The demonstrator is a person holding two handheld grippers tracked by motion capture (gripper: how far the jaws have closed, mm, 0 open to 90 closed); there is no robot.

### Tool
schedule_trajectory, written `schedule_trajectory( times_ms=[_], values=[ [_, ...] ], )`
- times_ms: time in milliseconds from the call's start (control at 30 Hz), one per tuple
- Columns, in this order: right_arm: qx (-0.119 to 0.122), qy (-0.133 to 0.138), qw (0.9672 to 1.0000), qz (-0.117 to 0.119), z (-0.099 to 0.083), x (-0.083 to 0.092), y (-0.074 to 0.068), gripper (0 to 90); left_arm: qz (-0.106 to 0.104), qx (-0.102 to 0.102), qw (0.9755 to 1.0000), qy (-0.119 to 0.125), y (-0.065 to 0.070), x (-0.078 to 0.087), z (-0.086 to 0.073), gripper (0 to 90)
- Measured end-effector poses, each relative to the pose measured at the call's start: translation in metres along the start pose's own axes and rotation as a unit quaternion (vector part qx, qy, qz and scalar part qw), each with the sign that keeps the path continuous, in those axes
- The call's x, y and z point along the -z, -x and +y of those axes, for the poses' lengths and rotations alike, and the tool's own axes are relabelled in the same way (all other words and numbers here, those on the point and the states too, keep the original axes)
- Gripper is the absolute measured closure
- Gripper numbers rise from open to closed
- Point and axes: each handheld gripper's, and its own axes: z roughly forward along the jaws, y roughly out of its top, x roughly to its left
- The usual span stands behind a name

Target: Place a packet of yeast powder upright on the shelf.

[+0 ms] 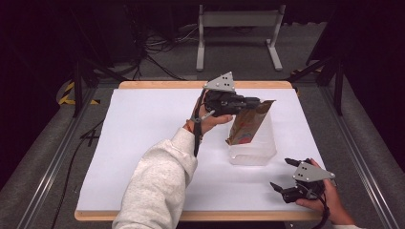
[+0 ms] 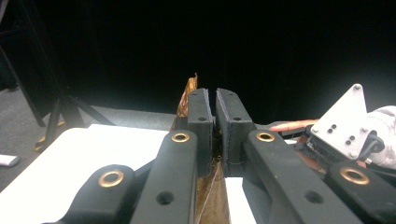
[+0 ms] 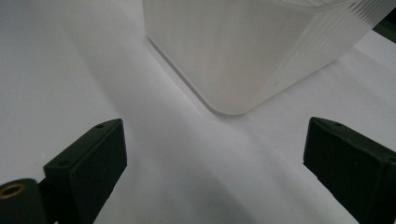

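Observation:
A brown paper bag [image 1: 247, 125] with a coloured print stands tilted in a clear plastic container [image 1: 260, 152] at the table's right centre. My left gripper [image 1: 255, 102] is shut on the bag's top edge, holding it up. In the left gripper view the jaws pinch the brown bag [image 2: 189, 91], whose edge sticks up beyond the fingertips [image 2: 200, 109]. My right gripper [image 1: 282, 174] rests low near the table's front right corner, open and holding nothing, pointing toward the container [image 3: 233, 51].
A white sheet [image 1: 143, 138] covers the wooden table [image 1: 162, 85]. Dark floor, cables and a grey stand [image 1: 239, 21] lie beyond the far edge. The other gripper's grey plate [image 2: 343, 122] appears at the right of the left gripper view.

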Motion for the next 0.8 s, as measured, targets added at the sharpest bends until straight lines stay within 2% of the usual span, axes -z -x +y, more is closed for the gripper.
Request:
schedule_trajectory(
  times_ms=[267, 367, 533, 633, 800],
  values=[
    [0.003, -0.002, 1.0000, 0.001, 0.000, 0.000, -0.001, 6.9, -0.028, 0.015, 0.9991, 0.028, 0.001, -0.014, -0.002, 85.3],
    [0.004, -0.002, 1.0000, 0.001, 0.000, 0.000, -0.001, 6.9, -0.031, 0.004, 0.9990, 0.033, 0.007, -0.014, 0.001, 85.3],
    [0.004, -0.003, 1.0000, 0.001, 0.000, 0.000, -0.001, 6.9, -0.037, -0.001, 0.9988, 0.031, 0.011, -0.015, 0.003, 85.2],
    [0.004, -0.004, 1.0000, 0.002, 0.000, 0.000, -0.002, 6.9, -0.030, -0.003, 0.9994, 0.017, 0.011, -0.020, -0.002, 85.2],
    [0.004, -0.003, 1.0000, 0.003, -0.001, 0.000, -0.001, 6.8, -0.039, 0.011, 0.9991, 0.014, 0.008, -0.026, -0.012, 84.9]
  ],
)
